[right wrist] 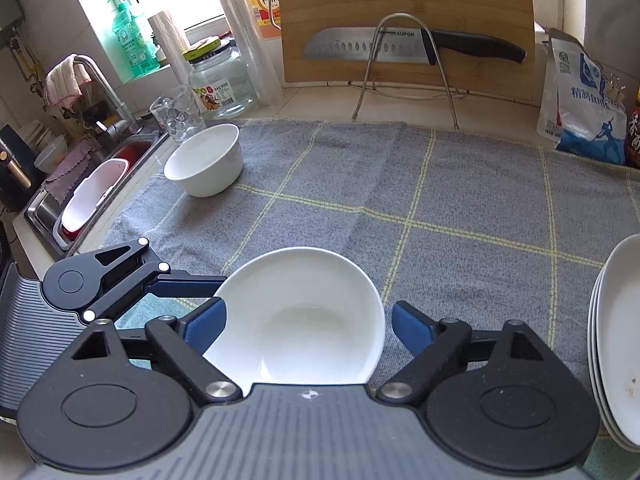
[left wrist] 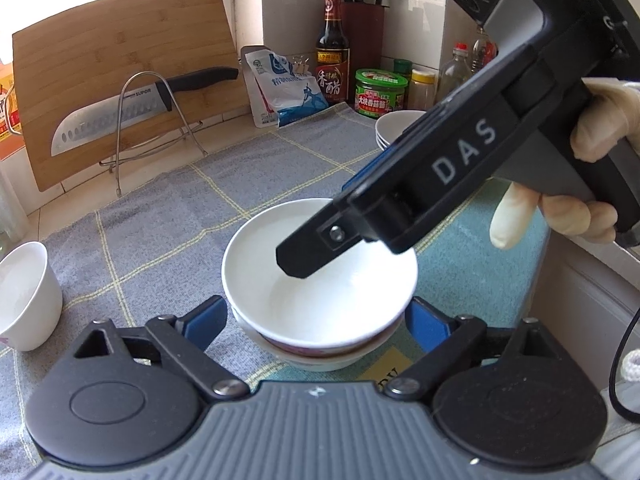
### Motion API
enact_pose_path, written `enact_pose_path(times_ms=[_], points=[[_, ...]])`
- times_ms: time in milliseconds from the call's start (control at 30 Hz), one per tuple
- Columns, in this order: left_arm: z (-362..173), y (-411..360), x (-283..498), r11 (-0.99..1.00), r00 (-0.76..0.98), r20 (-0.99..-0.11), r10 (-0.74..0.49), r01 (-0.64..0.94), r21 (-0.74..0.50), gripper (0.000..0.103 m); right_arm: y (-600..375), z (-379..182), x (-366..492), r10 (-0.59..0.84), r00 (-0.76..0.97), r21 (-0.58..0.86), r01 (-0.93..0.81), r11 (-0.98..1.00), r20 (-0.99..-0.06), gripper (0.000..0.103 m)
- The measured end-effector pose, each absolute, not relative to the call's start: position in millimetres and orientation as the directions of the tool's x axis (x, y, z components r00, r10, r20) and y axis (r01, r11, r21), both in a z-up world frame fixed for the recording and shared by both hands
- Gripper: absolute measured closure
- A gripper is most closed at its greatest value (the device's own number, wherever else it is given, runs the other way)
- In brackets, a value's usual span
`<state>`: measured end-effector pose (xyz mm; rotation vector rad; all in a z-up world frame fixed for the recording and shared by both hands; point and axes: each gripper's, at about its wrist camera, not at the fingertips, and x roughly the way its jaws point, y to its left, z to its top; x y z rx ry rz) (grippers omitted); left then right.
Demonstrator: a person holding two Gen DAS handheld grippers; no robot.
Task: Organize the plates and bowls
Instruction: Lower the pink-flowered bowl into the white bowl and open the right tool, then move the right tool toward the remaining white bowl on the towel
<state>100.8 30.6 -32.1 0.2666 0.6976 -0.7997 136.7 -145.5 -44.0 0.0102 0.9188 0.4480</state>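
Both grippers, left gripper (left wrist: 316, 320) and right gripper (right wrist: 308, 328), stood released around the white bowl (left wrist: 320, 276) stacked on another bowl (left wrist: 316, 360) on the grey checked cloth (left wrist: 168, 216), pads not pressing it.

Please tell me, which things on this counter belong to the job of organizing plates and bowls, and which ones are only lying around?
Belong to the job:
- stacked bowls, between the open left jaws
- single bowl near the sink
- stack of plates

Just lying about:
- knife on its rack
- cutting board
- vinegar bottle
- salt bag
- glass jar
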Motion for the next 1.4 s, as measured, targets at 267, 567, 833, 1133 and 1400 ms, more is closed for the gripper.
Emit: enact_pose_path(times_ms=[267,567,833,1133,1400], points=[[-31.4,52.9,95.8,0.696,0.499,-0.663,-0.559,0.717,-0.047,0.007,-133.1,-34.7,139.0,0.378,0.552,0.166,-0.395,0.904,-0.743,0.000],[-26.8,94.5,103.0,0.765,0.567,-0.645,-0.512,0.643,-0.042,0.007,-96.3,-29.5,150.0,0.381,0.553,0.116,-0.454,0.883,-0.740,0.000],[-33.5,142.6,130.0,0.858,0.646,-0.644,-0.410,0.513,-0.031,0.007,-54.2,-27.6,168.6,0.365,0.551,0.042,-0.512,0.858,-0.750,0.000],[-47.3,184.5,172.2,0.927,0.721,-0.627,-0.295,0.375,-0.005,0.007,-8.1,-24.7,199.9,0.370,0.539,-0.022,-0.587,0.809,-0.757,0.000],[-63.6,198.9,200.3,0.942,0.739,-0.622,-0.259,0.336,0.007,0.007,29.0,-34.6,240.7,0.410,0.485,0.003,-0.643,0.766,-0.772,0.000]])
